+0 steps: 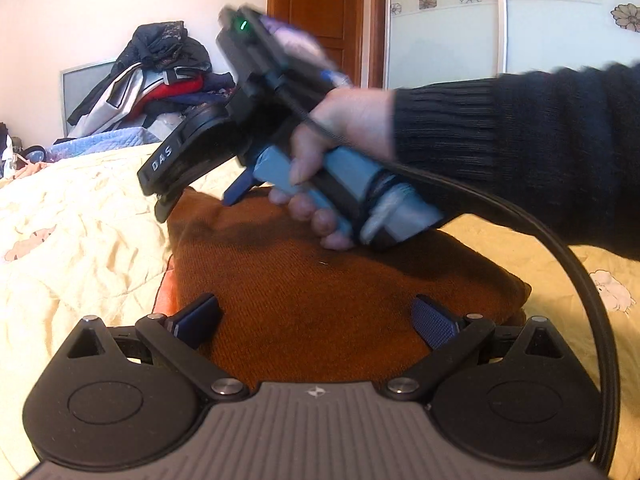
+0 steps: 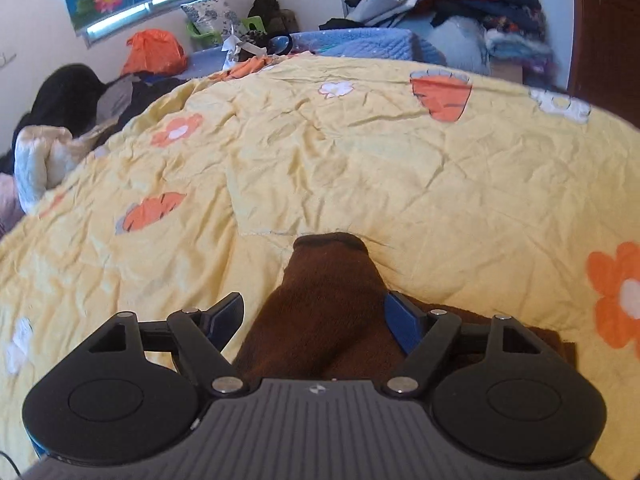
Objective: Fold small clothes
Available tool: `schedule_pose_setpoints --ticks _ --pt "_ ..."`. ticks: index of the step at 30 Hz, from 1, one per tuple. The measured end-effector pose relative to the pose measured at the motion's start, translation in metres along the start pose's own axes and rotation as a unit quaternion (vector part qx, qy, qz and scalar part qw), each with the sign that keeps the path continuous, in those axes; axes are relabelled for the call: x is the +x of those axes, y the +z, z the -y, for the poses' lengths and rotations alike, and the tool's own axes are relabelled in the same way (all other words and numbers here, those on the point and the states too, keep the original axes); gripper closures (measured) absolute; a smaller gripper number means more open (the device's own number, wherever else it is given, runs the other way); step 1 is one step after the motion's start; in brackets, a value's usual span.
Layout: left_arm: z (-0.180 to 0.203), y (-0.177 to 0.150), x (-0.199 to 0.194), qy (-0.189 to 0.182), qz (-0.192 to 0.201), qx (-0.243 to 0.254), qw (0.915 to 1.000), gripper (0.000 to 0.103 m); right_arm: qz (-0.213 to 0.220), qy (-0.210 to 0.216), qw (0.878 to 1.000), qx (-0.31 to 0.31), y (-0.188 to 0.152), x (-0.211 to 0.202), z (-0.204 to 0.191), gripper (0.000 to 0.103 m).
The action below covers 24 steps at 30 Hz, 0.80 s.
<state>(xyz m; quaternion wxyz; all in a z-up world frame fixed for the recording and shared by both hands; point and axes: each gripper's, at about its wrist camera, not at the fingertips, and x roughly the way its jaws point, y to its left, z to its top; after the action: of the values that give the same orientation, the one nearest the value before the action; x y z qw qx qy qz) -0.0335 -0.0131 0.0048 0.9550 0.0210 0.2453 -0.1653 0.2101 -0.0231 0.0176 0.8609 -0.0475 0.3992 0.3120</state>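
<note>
Both grippers, left gripper and right gripper, gape wide over the brown sweater (nothing held); its sleeve might flop loose, spoiling 1 fold.

Your left gripper sits at 6 o'clock, jaws spread wide, both blue pads over the rust-brown knit garment, which lies on the yellow quilt. Your right hand holds the right gripper just above centre, tips pointing toward 8 o'clock near the garment's far edge; its jaw state is unclear. A clothes pile sits at 11 o'clock.
</note>
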Motion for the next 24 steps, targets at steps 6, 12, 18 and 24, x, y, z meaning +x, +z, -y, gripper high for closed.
schedule_pose_setpoints --ticks 6,12,18,24 --pt "-0.001 -0.001 0.0 -0.003 0.001 -0.005 1.0 0.0 0.042 0.031 0.997 0.06 -0.02 -0.059 0.02 0.001" --pt "-0.003 -0.003 -0.008 0.009 0.01 -0.002 0.9999 0.0 0.01 0.03 0.996 0.087 -0.048 -0.062 0.046 0.004" --pt "-0.032 -0.017 -0.055 0.032 0.011 -0.053 0.9981 0.0 0.07 0.107 0.97 0.205 -0.092 -0.159 0.077 0.002" --pt "-0.016 -0.033 -0.077 0.063 -0.004 0.012 0.9979 0.001 0.042 0.095 0.968 0.23 -0.151 -0.192 0.082 0.011"
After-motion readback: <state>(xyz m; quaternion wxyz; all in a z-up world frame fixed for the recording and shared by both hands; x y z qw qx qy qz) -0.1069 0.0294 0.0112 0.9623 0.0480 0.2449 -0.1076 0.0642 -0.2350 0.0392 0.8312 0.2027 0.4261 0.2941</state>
